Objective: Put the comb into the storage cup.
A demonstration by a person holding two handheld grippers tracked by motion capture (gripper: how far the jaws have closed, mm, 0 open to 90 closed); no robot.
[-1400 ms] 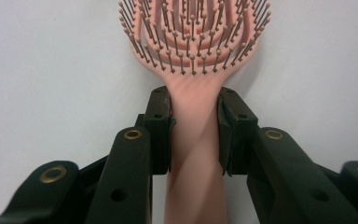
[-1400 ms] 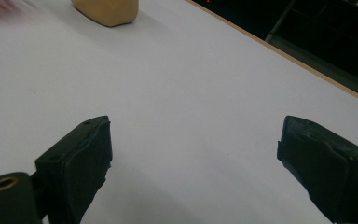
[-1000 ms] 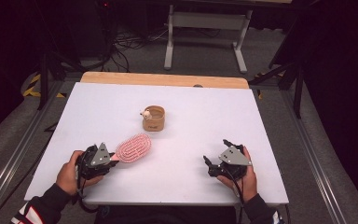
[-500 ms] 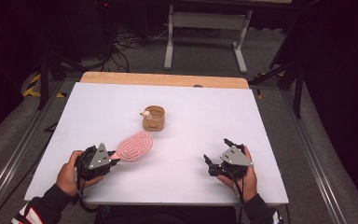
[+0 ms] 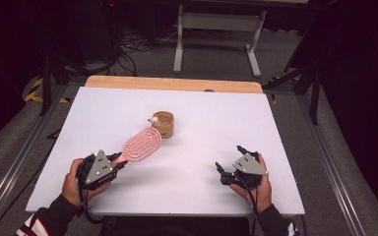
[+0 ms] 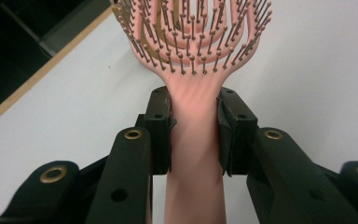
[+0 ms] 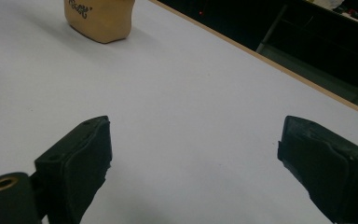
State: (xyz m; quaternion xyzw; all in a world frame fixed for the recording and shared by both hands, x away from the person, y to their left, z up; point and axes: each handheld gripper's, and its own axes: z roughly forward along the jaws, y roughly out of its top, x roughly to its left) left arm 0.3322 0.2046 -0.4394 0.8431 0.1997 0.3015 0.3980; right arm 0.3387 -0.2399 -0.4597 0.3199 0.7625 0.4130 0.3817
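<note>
At lower left of the high view, the left gripper (image 5: 119, 161) clenches the pink hairbrush (image 5: 141, 144) by its handle, while the right gripper (image 5: 220, 173) at lower right gapes wide with nothing between its jaws.

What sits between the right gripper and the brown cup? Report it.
Nothing: between the right gripper and the cup there is bare white table, as the high view and the right gripper view show. The pink hairbrush lies off to the left.

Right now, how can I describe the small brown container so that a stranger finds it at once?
Start at the white table and look near its middle. There stands the tan round cup, just beyond the head of the pink hairbrush. It is the one upright thing there, with a tiny pale figure on its rim.
</note>
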